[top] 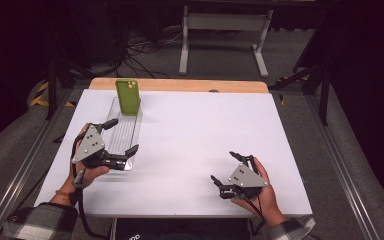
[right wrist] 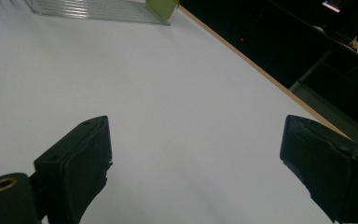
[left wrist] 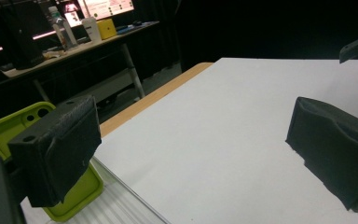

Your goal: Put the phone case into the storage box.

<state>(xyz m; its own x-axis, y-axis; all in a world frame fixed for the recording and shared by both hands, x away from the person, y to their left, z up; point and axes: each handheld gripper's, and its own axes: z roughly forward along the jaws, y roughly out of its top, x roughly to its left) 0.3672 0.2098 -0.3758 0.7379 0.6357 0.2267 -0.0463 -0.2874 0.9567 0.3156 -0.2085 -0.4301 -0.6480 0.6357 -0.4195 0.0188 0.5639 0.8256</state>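
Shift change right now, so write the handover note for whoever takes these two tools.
Left tool: open, jaws astride the near end of the clear ribbed tray, gripping nothing.
Right tool: open, over bare white table near the front edge, holding nothing.
Green phone case: stands upright at the tray's far end.
Done: nothing yet that shows.
Left: likely closing on the tray or going for the case.

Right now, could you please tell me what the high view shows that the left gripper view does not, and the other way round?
The high view alone gives the person's hands, both grippers whole, the left gripper open beside the clear tray and the right gripper open over bare table. The left gripper view alone gives a side table with bottles and a yellow box. Both share the green phone case standing at the tray's far end and the white table.
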